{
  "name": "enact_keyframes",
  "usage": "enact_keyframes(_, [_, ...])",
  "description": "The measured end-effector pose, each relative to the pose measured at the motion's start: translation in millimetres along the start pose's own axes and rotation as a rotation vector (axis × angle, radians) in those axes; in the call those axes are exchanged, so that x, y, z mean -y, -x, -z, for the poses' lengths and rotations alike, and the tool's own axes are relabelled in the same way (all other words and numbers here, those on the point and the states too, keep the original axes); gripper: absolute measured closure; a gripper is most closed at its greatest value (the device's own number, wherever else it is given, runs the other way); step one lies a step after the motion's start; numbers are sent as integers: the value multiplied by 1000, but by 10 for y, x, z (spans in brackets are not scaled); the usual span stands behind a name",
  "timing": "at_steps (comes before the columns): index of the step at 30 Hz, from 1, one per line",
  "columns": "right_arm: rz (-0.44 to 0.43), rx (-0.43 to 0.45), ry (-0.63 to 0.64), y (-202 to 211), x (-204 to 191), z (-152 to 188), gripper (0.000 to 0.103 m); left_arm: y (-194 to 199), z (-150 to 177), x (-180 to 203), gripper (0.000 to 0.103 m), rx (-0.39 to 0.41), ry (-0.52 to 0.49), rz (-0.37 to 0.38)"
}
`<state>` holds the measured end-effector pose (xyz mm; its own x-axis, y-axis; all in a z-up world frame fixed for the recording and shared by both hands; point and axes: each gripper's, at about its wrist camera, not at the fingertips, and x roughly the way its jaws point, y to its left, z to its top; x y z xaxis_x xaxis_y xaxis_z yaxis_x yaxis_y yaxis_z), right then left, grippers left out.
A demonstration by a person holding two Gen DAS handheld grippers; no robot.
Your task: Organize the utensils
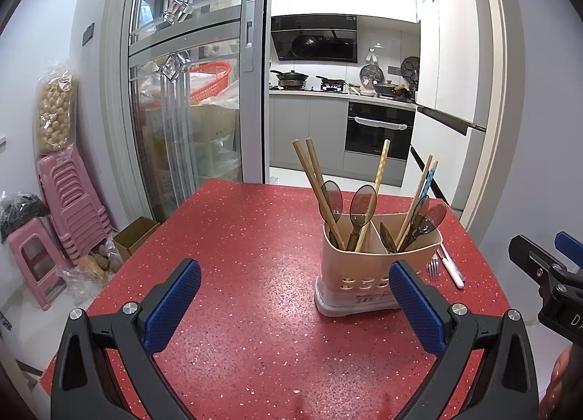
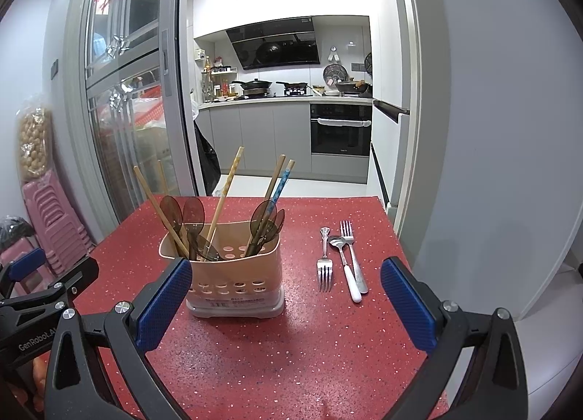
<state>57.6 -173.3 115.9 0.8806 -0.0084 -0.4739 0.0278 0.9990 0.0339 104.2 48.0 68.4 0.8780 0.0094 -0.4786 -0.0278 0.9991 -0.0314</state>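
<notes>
Steel forks (image 2: 325, 263) and a white-handled spoon (image 2: 345, 269) lie lengthwise on the speckled red bench (image 2: 291, 347), beside the perforated caddy (image 2: 233, 274); left claw (image 1: 295, 307) and right claw (image 2: 286, 305) both gape, holding nothing.

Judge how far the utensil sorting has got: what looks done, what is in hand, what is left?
Done: chopsticks and brown spoons stand in the beige holder.
In hand: nothing; the left gripper and right gripper are both open and empty.
Left: two forks and a white-handled spoon lie on the red table, right of the holder.
</notes>
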Motion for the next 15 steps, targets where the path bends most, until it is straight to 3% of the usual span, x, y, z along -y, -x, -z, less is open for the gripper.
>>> enact_keyframes(15, [-3,-4,7,-4,-18,9,0,-37,25,2,0,-6,8,-2])
